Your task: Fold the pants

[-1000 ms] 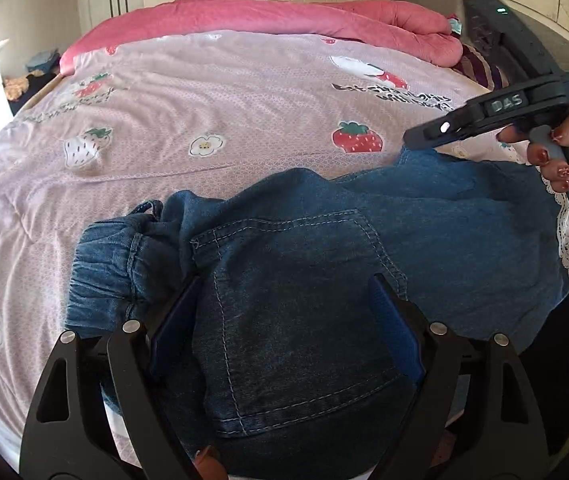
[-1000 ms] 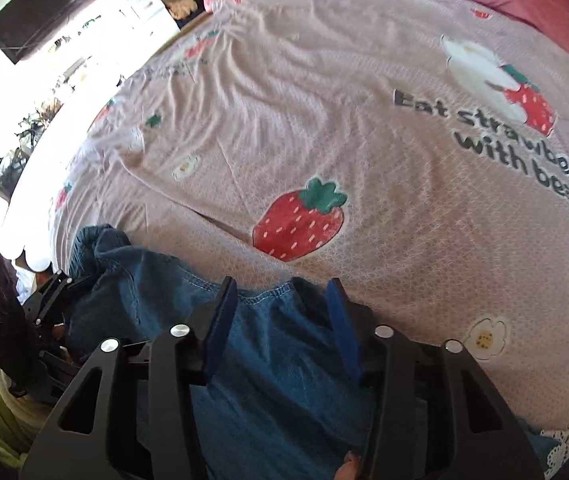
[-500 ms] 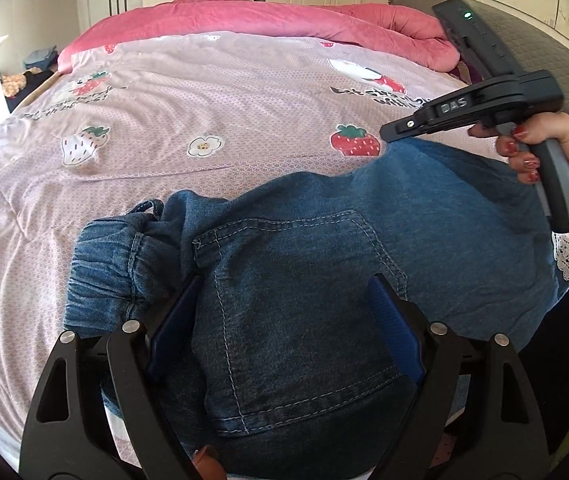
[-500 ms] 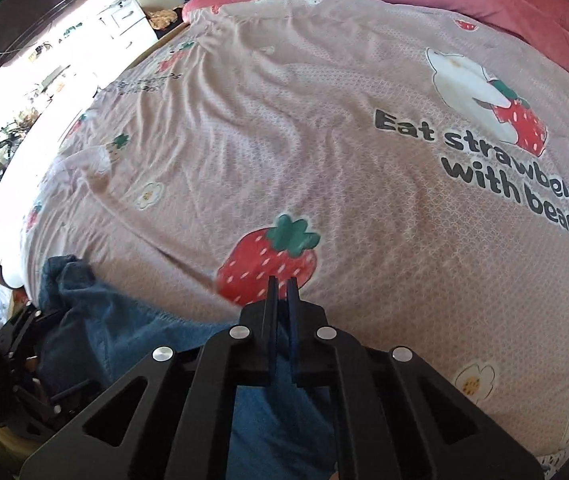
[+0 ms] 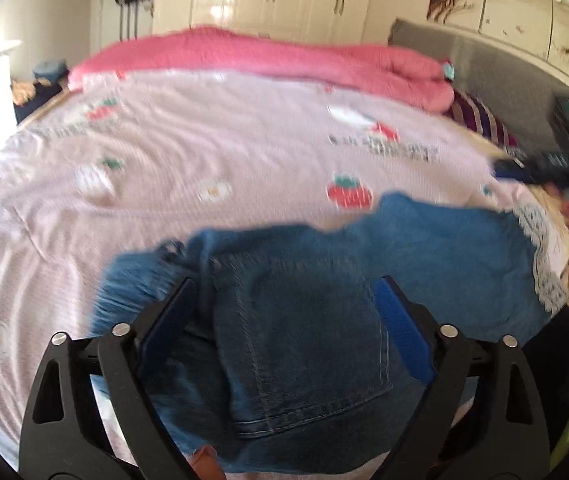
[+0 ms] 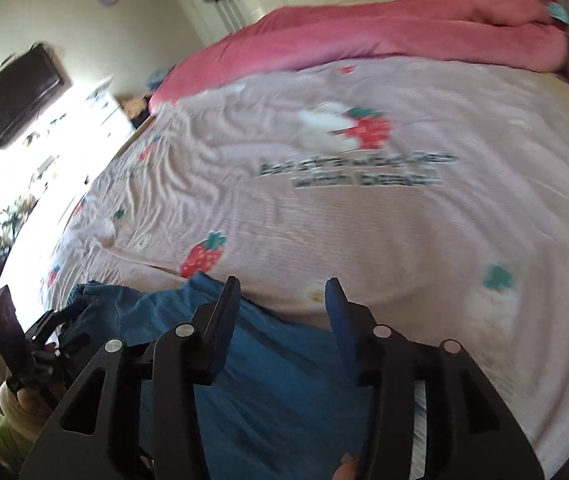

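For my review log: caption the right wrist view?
Right gripper open above blue denim pants on a strawberry-print bedspread.

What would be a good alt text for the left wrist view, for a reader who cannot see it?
Blurred fisheye view: the left gripper, jaws open, hovers over blue denim pants lying on a pink strawberry-print bedsheet. At the right edge a hand holds the right gripper above the sheet; a pink blanket lies behind.
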Tool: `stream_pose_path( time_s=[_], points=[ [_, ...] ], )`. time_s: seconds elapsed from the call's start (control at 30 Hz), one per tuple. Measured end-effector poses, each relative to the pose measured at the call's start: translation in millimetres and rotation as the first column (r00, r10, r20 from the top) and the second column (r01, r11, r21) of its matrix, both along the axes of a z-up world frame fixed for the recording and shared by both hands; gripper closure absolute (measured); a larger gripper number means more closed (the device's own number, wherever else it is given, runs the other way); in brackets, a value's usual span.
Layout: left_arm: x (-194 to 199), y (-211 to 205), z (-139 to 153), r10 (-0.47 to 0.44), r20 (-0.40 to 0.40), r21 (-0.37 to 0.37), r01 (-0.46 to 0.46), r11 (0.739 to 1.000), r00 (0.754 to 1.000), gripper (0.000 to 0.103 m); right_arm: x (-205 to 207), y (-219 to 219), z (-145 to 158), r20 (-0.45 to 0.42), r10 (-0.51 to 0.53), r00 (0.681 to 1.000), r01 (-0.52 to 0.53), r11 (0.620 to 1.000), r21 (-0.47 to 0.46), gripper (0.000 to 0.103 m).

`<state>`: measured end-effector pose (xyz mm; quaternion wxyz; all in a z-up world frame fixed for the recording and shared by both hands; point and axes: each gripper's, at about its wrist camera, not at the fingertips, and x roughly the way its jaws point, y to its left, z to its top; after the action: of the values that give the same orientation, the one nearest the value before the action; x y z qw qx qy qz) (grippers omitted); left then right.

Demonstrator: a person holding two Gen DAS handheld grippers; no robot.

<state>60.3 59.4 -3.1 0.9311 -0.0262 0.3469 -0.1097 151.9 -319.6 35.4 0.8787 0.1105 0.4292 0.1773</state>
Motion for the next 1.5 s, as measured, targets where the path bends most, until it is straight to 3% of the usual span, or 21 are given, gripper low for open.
stream_pose_path(
  time_s=[0.13, 0.3, 0.43, 0.47, 0.5, 0.53, 0.73, 0.83, 0.9, 0.97, 1.03, 1.07, 1.1, 1.13, 1.33, 1.5],
  points=[
    [-7.4, 4.8, 18.4, 0.044, 0.067, -0.038, -0.041, 0.998, 0.997, 0.016, -30.4, -51.4, 0.4, 0.012, -0.113, 0.994, 0.114, 0.991, -0.066, 0.049],
    [-14.2, -15.0, 35.9, 0.024, 0.101, -0.009, -0.023, 1.0, 0.995, 0.014, -38.9, -74.6, -16.7, -0.048, -0.152, 0.987, 0.149, 0.987, -0.057, 0.041],
    [-3.1, -40.8, 36.7, -0.03, 0.05, -0.018, 0.031, 0.999, 0.998, 0.014, -27.0, -80.4, -33.8, -0.124, -0.148, 0.981, 0.157, 0.985, 0.066, 0.041],
    [2.0, -54.0, 36.4, -0.058, 0.04, -0.01, 0.058, 0.998, 0.998, 0.014, -22.6, -80.9, -38.2, -0.144, -0.134, 0.98, 0.15, 0.983, 0.105, 0.046],
    [6.1, -65.1, 35.3, -0.085, 0.036, -0.011, 0.085, 0.996, 0.996, 0.014, -18.5, -82.0, -43.8, -0.165, -0.12, 0.979, 0.145, 0.977, 0.155, 0.078],
    [10.7, -73.6, 32.9, -0.105, 0.029, -0.017, 0.105, 0.994, 0.994, 0.014, -14.6, -80.8, -46.7, -0.177, -0.117, 0.977, 0.148, 0.973, 0.178, 0.098],
    [63.5, -138.1, -6.7, -0.232, -0.127, -0.057, 0.226, 0.972, 0.965, 0.014, -9.9, -92.4, -47.8, -0.107, -0.174, 0.979, 0.186, 0.977, 0.108, 0.098],
    [82.4, -146.1, -30.6, -0.152, -0.169, 0.039, 0.161, 0.986, 0.974, 0.014, -10.3, -88.4, -54.9, -0.068, -0.152, 0.986, 0.151, 0.988, -0.013, 0.098],
    [90.8, -138.9, -47.3, -0.107, -0.212, 0.031, 0.116, 0.993, 0.971, 0.014, -11.8, -86.0, -65.0, -0.058, -0.125, 0.99, 0.122, 0.991, -0.06, 0.098],
    [90.6, -138.7, -53.4, -0.105, -0.198, 0.053, 0.118, 0.992, 0.974, 0.014, -17.1, -87.3, -70.9, -0.02, -0.102, 0.995, 0.101, 0.993, -0.053, 0.097],
    [86.8, -141.8, -55.2, -0.106, -0.173, 0.103, 0.125, 0.987, 0.979, 0.014, -27.1, -91.7, -65.9, 0.013, -0.111, 0.994, 0.111, 0.994, -0.02, 0.089],
    [85.8, -141.3, -55.0, -0.103, -0.171, 0.104, 0.122, 0.987, 0.98, 0.014, -35.2, -93.1, -61.2, 0.035, -0.127, 0.991, 0.128, 0.992, -0.02, 0.08],
    [85.2, -138.3, -52.9, -0.101, -0.172, 0.087, 0.117, 0.989, 0.98, 0.014, -47.6, -94.2, -54.0, 0.076, -0.147, 0.986, 0.15, 0.988, -0.036, 0.051],
    [84.5, -135.2, -48.7, -0.097, -0.17, 0.072, 0.11, 0.991, 0.981, 0.014, -55.3, -95.1, -49.3, 0.1, -0.158, 0.982, 0.163, 0.986, -0.044, 0.042],
    [47.5, -93.8, -5.3, -0.035, -0.05, 0.043, 0.037, 0.998, 0.998, 0.014, -112.2, -82.7, -30.7, 0.158, -0.123, 0.98, 0.132, 0.99, -0.043, 0.042],
    [21.9, -55.8, 1.8, 0.083, -0.017, 0.135, -0.08, 0.988, 0.996, 0.011, -132.8, -29.3, -37.1, 0.127, 0.033, 0.991, -0.025, 0.998, -0.066, 0.042]
  ],
)
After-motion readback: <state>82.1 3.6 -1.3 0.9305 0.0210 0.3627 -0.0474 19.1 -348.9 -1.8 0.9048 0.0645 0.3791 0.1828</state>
